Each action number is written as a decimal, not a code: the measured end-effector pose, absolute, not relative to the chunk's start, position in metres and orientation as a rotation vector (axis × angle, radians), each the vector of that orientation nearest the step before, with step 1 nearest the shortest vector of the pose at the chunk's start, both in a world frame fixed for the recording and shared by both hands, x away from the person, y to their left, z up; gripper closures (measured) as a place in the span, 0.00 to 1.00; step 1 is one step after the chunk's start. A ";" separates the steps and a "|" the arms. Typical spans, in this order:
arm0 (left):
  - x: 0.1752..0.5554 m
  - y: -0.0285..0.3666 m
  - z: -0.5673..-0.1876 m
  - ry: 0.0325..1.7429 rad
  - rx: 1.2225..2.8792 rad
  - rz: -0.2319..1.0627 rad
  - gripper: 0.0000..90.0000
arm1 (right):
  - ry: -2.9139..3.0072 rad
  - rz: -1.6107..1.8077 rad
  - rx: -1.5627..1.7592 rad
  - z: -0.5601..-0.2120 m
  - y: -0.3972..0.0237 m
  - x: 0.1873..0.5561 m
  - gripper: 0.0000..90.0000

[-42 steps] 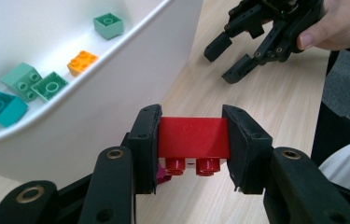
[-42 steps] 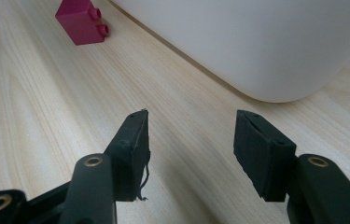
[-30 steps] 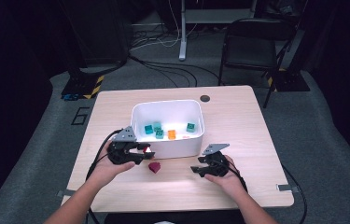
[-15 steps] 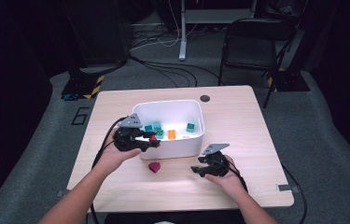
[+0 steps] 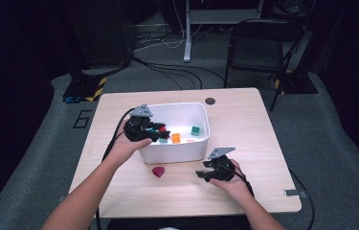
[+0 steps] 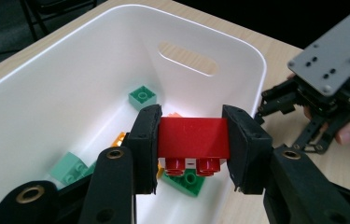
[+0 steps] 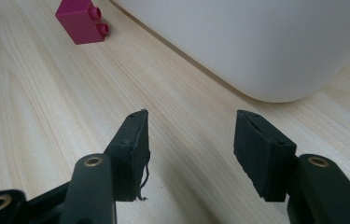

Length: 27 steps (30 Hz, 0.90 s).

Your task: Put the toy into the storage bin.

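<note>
- Jaws of the left gripper clamp a red brick above the white bin.
- Right gripper rests on the surface, jaws apart, with a magenta brick near.

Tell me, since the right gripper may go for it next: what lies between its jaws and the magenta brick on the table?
Only bare wooden table. In the right gripper view, nothing sits between the open right gripper and the magenta brick.
</note>
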State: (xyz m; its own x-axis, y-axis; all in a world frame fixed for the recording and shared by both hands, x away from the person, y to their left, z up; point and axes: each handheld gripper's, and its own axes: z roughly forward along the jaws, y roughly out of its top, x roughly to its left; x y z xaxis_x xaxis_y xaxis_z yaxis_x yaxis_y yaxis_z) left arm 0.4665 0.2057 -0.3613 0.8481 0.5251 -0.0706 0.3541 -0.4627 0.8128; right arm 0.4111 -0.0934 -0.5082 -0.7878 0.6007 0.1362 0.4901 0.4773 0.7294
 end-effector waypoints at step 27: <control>0.534 0.168 -0.372 0.727 2.106 0.259 0.65 | 2.584 1.223 0.953 -0.507 -0.095 0.409 0.50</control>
State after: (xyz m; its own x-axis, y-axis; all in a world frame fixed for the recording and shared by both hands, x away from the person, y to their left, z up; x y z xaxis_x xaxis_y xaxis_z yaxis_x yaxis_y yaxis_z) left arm 0.5335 0.1682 -0.3723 0.8080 0.5841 -0.0774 0.4033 -0.4524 0.7954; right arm 0.4093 -0.0946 -0.5072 -0.7927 0.5919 0.1458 0.4880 0.4729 0.7336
